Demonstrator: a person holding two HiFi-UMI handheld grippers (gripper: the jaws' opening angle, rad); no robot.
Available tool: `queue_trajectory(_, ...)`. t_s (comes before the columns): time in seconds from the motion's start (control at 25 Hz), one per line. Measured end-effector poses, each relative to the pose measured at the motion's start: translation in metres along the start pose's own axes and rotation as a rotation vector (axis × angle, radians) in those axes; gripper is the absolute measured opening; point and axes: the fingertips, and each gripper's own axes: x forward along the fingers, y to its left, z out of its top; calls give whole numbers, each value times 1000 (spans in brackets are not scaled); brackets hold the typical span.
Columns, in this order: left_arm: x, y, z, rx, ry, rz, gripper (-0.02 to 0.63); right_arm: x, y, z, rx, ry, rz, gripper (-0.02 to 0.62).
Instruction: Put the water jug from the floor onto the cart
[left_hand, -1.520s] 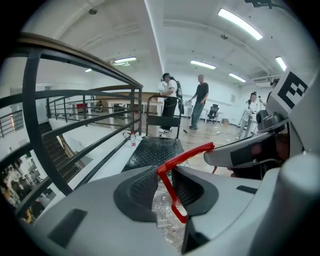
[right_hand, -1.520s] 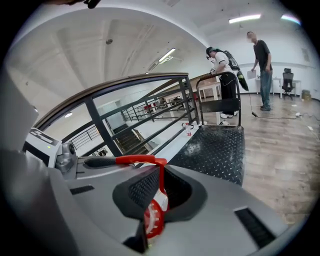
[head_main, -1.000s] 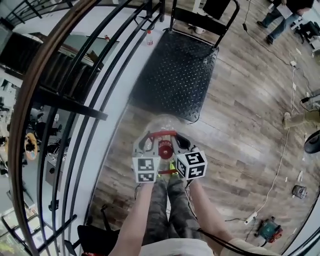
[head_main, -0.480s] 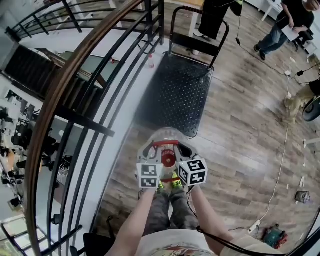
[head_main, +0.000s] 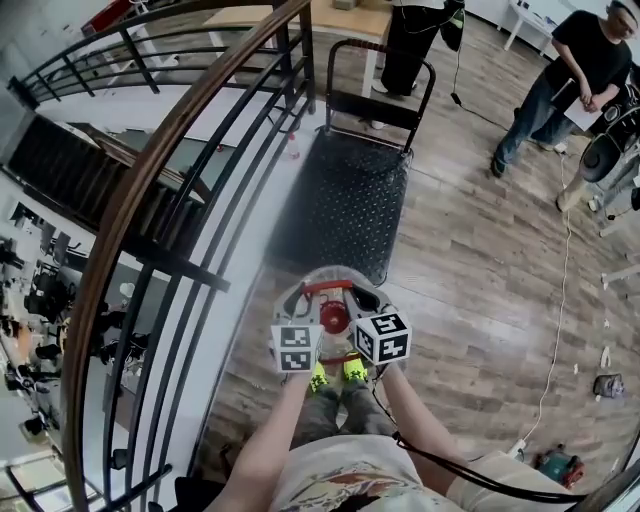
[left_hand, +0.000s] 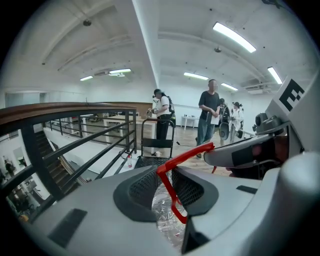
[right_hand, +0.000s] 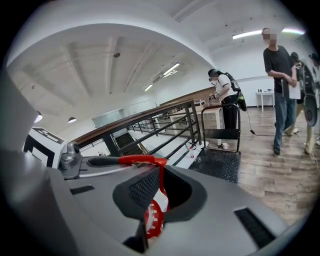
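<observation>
**Grip shared on the water jug (head_main: 335, 273), cart not yet reached**

Both sets of jaws are clamped on the red handle (left_hand: 186, 154). The left gripper (left_hand: 167, 189) pinches its angled bar. The right gripper (right_hand: 156, 192) is closed almost flat on the thin strap. Splitting the load looks sensible for a bulky, rounded bottle of clear, crinkled plastic with a red cap (head_main: 332, 318). It hangs at lower centre of the head view, just ahead of the person's shoes (head_main: 335, 375). The cart (head_main: 345, 200), its black studded deck bare, stands higher in the frame beside the railing (head_main: 170, 180).

The water jug (head_main: 340, 278) has been lifted higher.
</observation>
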Motion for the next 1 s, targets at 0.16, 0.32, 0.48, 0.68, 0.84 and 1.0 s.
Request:
queue_trajectory(0.16,-9,-2,15,6,-12,-11,92,-9,7,13,-6,-11,2,32)
queue_trajectory(0.32,-16,-2,31,23,-27,-21,93,-17,12,29,-10,-30,-6,32)
queue_trajectory(0.48,-20,1,35,27,-44,-34,92,-19,16,33,-16,-43,-20,32)
queue_trajectory(0.68,-24,4,43,52,-71,-54,92,-21,21,39,-19,-81,-46,32)
queue_trajectory(0.84,-17,6,50,66,-82,-68,92,-16,18,45,-15,-98,-60,32)
queue_trajectory(1.0,-10,11,62,78,-88,-70,92,-11,16,56,-7,-109,-65,32)
